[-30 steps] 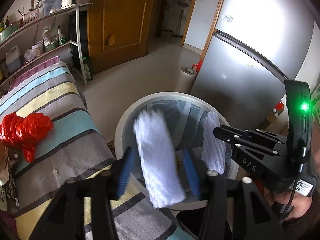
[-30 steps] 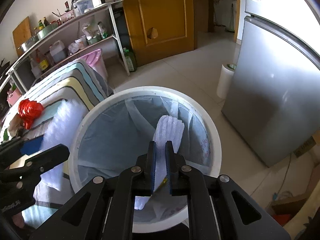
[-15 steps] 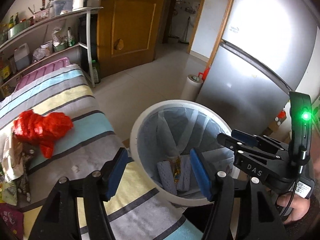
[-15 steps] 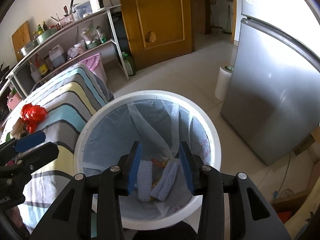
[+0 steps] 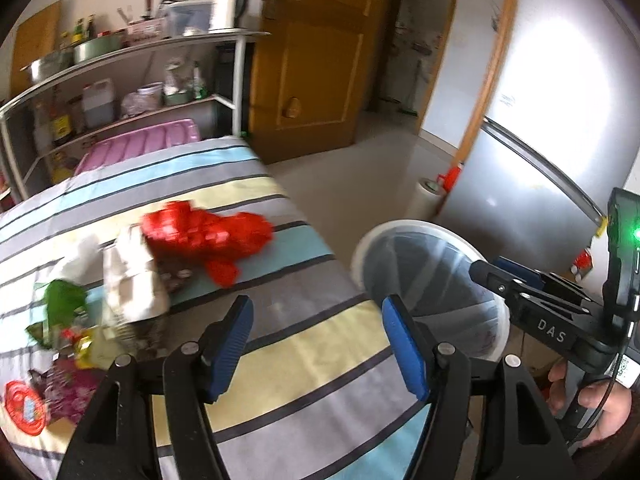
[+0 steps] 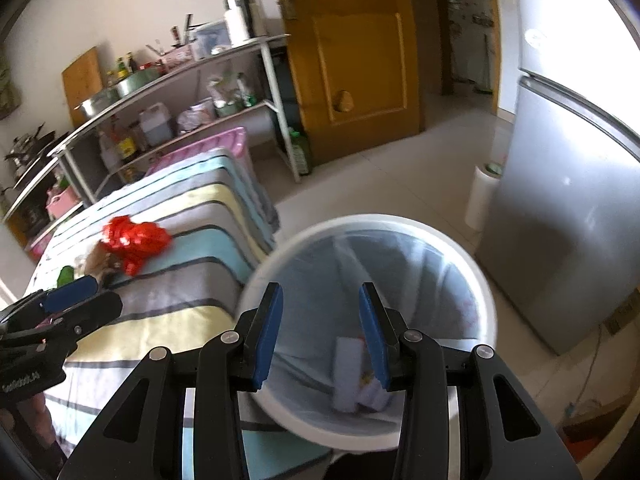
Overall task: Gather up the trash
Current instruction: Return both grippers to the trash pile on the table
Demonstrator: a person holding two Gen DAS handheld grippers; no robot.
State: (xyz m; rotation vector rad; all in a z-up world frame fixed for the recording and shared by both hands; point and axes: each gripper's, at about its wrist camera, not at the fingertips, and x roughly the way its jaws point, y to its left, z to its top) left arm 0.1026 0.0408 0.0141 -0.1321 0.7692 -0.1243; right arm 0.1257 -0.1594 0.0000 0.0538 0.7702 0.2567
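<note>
My left gripper is open and empty above the striped cloth of the table. Trash lies ahead of it to the left: a crumpled red plastic bag, a white paper bag, a green wrapper and several small packets. My right gripper hangs open and empty over the white bin, which has a clear liner. White foam pieces lie at the bin's bottom. The bin stands just off the table's right edge. The red bag also shows in the right wrist view.
A grey fridge stands right of the bin, with a white paper roll on the floor beside it. A metal shelf with bottles and pots and a pink box stand behind the table. A wooden door is beyond.
Both grippers let go of white foam pieces, which fell into the bin. The left gripper then swung left from the bin to over the table; the right one rose above the bin.
</note>
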